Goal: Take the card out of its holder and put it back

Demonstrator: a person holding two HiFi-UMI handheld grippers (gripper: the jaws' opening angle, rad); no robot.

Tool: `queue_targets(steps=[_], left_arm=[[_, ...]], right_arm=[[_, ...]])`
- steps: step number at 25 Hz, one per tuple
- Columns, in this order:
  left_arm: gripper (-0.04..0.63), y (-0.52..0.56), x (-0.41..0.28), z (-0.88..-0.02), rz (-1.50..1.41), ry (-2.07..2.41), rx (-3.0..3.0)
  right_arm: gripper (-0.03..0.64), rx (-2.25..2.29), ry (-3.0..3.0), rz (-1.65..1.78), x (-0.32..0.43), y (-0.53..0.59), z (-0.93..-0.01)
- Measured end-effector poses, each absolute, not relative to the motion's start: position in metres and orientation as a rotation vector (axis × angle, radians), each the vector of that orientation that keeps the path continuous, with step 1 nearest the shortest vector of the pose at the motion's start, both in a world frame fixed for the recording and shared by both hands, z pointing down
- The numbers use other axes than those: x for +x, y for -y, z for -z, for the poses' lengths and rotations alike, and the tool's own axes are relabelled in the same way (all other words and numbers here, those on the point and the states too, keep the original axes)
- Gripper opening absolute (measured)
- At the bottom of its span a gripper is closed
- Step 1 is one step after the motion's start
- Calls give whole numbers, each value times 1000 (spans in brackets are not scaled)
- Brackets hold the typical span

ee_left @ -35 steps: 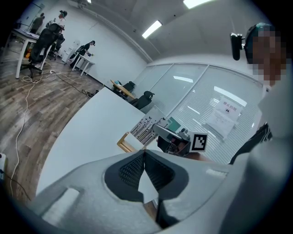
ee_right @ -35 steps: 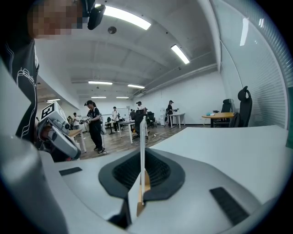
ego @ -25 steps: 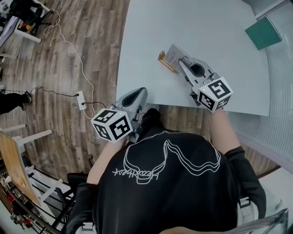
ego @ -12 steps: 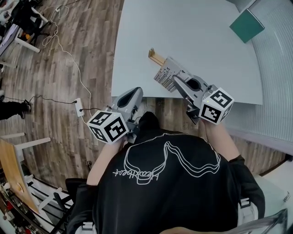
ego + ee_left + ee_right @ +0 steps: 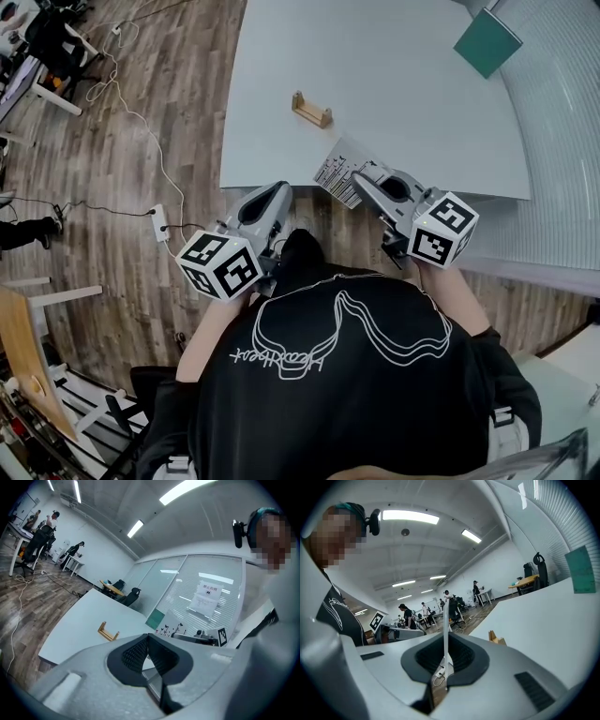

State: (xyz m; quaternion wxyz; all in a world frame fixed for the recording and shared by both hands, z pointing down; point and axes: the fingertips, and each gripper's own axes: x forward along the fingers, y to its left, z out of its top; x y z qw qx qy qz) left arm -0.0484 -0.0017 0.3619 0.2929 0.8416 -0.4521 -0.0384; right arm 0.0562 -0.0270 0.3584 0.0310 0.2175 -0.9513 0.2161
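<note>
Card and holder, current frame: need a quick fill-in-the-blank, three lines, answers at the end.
1. The card is clamped edge-on in the ____.
2. The wooden holder on the white table is ____.
3. The left gripper, held off the table's near edge with its jaws shut, holds ____.

Missing words: right gripper; empty; nothing.

Closed left gripper, holder on table
</note>
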Motion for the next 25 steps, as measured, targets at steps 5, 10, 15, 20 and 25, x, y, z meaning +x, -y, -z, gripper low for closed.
queue_targets(steps=[5, 10, 15, 20, 25], left_arm=[[14, 1, -47, -362, 101, 1202, 2240], [14, 5, -47, -363, 97, 1202, 2244], [14, 0, -43, -356, 99, 1188, 2252], [14, -8, -38, -357, 95, 1180, 2266], [14, -5, -35, -362, 85, 1172, 2266]], right_arm=[[23, 674, 2908, -702, 61, 26, -364], [23, 679, 2901, -727, 62, 28, -370], [23, 672, 2909, -733, 62, 22, -363], [23, 695, 2918, -725, 69, 15, -362], [23, 700, 2903, -735, 70, 18, -368]])
